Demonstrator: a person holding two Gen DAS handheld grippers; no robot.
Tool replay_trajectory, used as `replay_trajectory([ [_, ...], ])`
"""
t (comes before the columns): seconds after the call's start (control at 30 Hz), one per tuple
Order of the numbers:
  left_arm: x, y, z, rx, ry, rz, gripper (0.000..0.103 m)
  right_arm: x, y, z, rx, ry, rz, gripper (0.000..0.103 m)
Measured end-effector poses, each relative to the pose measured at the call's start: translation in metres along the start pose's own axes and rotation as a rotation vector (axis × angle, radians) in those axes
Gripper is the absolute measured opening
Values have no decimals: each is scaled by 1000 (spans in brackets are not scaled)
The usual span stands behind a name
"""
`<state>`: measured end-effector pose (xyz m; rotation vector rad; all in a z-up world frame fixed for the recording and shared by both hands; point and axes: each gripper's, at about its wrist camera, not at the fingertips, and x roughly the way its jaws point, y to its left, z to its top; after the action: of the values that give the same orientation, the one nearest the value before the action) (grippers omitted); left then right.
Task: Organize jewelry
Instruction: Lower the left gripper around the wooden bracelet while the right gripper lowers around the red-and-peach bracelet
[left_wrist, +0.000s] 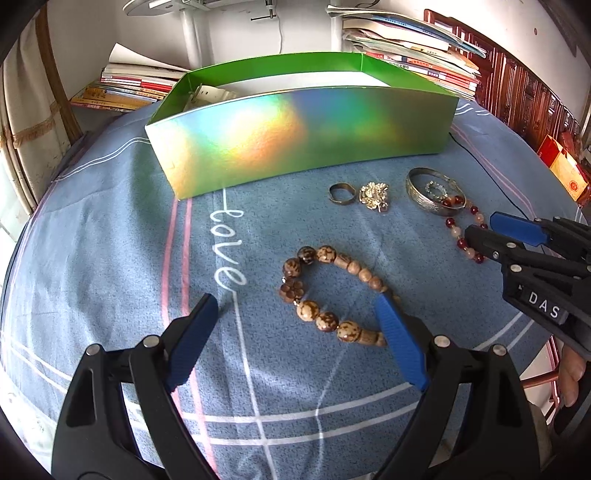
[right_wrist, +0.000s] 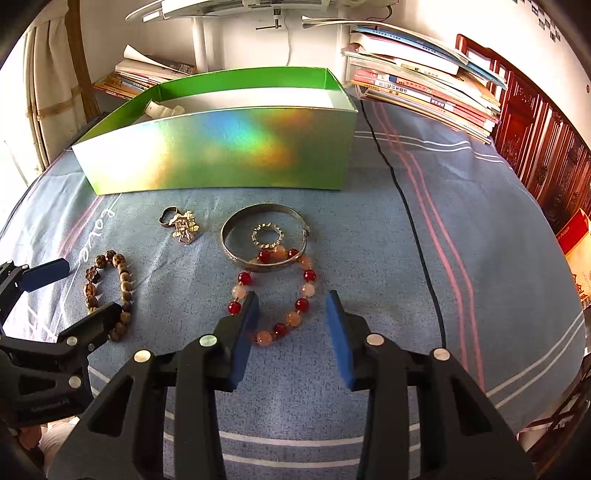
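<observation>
A brown wooden bead bracelet (left_wrist: 325, 291) lies on the blue cloth between the fingers of my open left gripper (left_wrist: 295, 325); it also shows in the right wrist view (right_wrist: 110, 291). A red and peach bead bracelet (right_wrist: 280, 295) lies partly over a silver bangle (right_wrist: 264, 236), with a small sparkly ring (right_wrist: 264, 236) inside the bangle. My right gripper (right_wrist: 291, 314) is open, its fingers on either side of the near part of the red bracelet. A dark ring (left_wrist: 341, 192) and a silver pendant (left_wrist: 375, 195) lie in front of the shiny green box (left_wrist: 295, 133).
The green box (right_wrist: 221, 155) is open-topped and holds a white item (right_wrist: 162, 109) at its left end. Stacks of books (right_wrist: 424, 85) stand behind it. A black cord (right_wrist: 406, 206) runs over the cloth on the right.
</observation>
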<state>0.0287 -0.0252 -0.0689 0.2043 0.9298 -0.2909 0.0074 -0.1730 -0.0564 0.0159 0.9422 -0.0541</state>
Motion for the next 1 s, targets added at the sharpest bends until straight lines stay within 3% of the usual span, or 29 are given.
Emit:
replay_trajectory([
  [0.3, 0, 1, -1, -3, -1, -3, 88, 1, 0, 0, 4, -1, 1, 40],
  [0.57, 4, 7, -1, -42, 4, 1, 99, 2, -1, 0, 9, 0, 4, 41],
  [1.0, 4, 6, -2, -46, -2, 6, 99, 3, -3, 1, 19, -4, -7, 47],
])
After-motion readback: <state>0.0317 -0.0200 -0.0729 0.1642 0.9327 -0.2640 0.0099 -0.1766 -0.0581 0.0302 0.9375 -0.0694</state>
